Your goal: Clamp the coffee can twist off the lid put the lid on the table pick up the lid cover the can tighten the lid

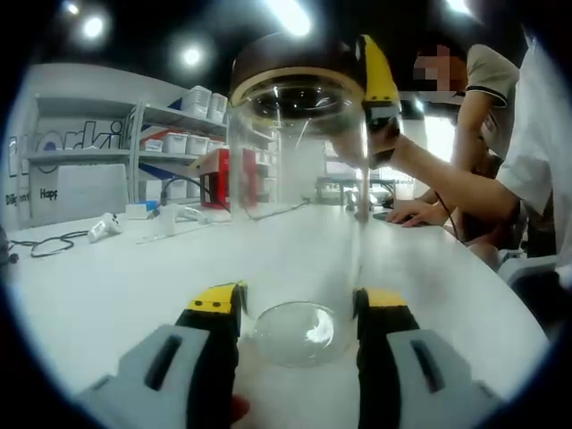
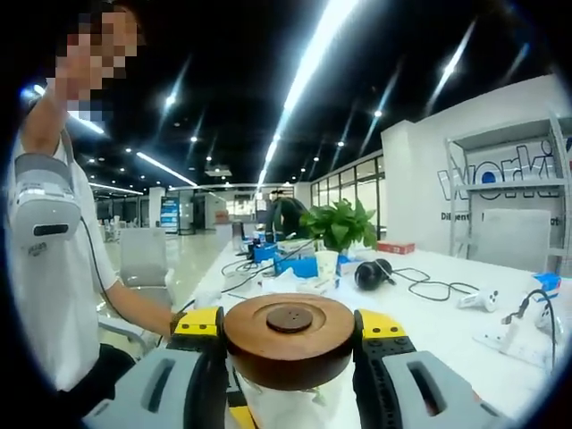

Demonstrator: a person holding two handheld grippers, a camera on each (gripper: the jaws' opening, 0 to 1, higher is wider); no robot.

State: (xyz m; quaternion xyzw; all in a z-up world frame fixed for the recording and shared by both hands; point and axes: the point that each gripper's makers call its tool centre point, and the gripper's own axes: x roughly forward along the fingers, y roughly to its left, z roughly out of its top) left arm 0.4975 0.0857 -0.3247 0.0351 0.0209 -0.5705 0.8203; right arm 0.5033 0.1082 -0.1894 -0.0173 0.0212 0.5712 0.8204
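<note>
- Left gripper [image 1: 298, 308] is closed around the base of the coffee can [image 1: 299, 223], one yellow-tipped jaw on each side of the clear glass bottom, so it is holding the can upright on the white table [image 1: 134, 286].
- Right gripper [image 2: 290, 323] is closed on the wooden lid [image 2: 289, 338], one jaw against each side of the round brown disc. In the left gripper view the same gripper comes in from the far right at the top of the can, with its yellow tip against the lid rim.
- The lid sits on the mouth of the can. I cannot tell if it is tight, loose or already turned.
- The can looks like thin clear glass, empty, so I judge it light, stiff, slippery and fragile. The low hold at the base seems good for stopping rotation, but too much squeeze could crack the glass.
- The lid looks like solid wood, rigid and less slippery. Its edge is the natural place to hold it for twisting.
- The glass wall is hard to follow, because the shelves [image 1: 170, 125] and the person [image 1: 500, 134] show through it.
- In the right gripper view the lid hides almost all of the can; below it is only a pale part of the glass.
- The seal under the lid is not clear enough to describe.
</note>
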